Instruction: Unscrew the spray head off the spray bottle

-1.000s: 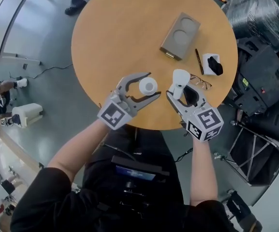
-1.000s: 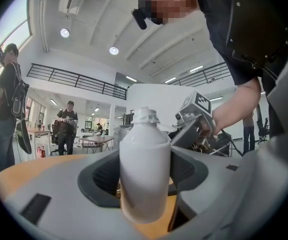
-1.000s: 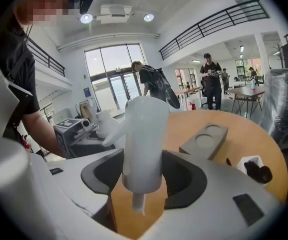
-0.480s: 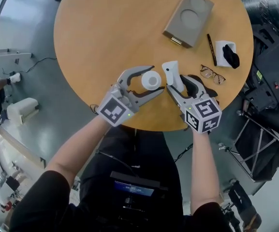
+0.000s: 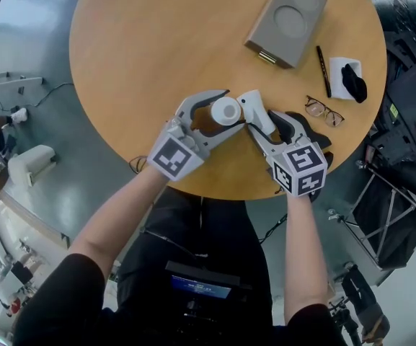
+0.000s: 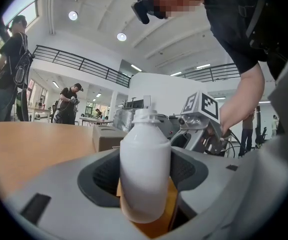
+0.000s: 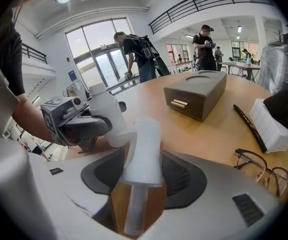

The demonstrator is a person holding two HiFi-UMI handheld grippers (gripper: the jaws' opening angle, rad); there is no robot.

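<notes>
- Since the spray bottle (image 6: 144, 169) shows a bare threaded neck (image 6: 146, 116) in the left gripper view, I judge the unscrewing itself done: nothing sits on top of it
- My left hand-held gripper (image 5: 222, 112) is clamped on the bottle's body, with a pad pressing on each flank, and the bottle stands upright between them
- My right hand-held gripper (image 5: 262, 121) is clenched on the spray head (image 7: 144, 151), whose dip tube (image 7: 133, 209) hangs free below it and is not inside the bottle
- Taking the grey box (image 5: 287, 21) as my mark, both parts are on the side of it nearest me, well apart from it and close to my edge of the surface (image 5: 143, 42), the head on the box's side of the bottle
- From the head view the head and the bottle look just beside each other; I cannot tell whether they touch
- What seems left to me is small: draw the two parts clear of each other and set them down
- I cannot tell whether the bottle's base rests on the surface or is held just above it
</notes>
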